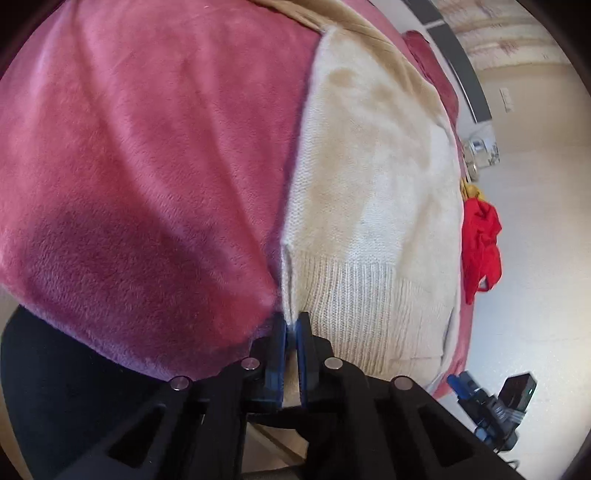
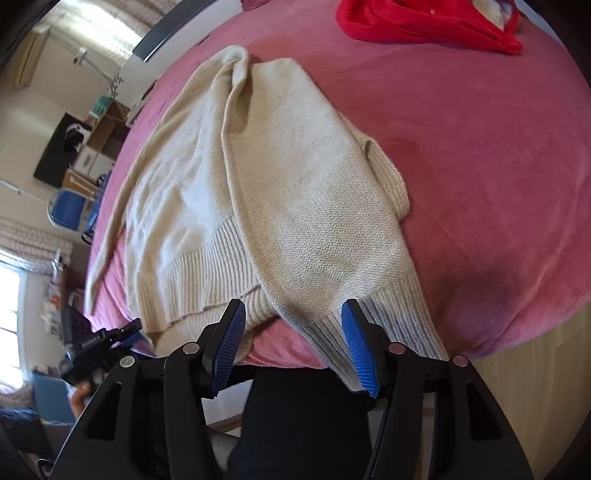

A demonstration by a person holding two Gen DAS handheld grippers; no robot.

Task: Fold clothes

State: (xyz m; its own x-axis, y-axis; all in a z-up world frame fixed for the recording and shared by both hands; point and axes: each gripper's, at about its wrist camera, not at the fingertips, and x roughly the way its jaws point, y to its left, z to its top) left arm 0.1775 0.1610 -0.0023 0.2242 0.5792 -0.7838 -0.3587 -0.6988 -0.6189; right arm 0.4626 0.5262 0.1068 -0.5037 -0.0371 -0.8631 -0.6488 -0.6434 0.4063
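On the pink bed [image 2: 480, 155], the left gripper [image 1: 294, 325] pinched the cream sweater [image 2: 295, 192] hem corner; the right gripper [image 2: 291, 332] stood half-open, seemingly gripping nothing. It should pinch the ribbing, then lift evenly.

My left black two-finger gripper with blue pads [image 1: 294, 325] is pinched closed on the cream knit sweater's ribbed hem [image 1: 354, 295]; my right black gripper [image 2: 295, 325] gapes half-wide, angled downward.

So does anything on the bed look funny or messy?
A bit. The cream sweater lies crooked and bunched on the pink blanket, one half folded over the other, with its ribbed hem hanging off the bed's edge. It also has faint yellowish blotches. A red garment sits crumpled at the far side.
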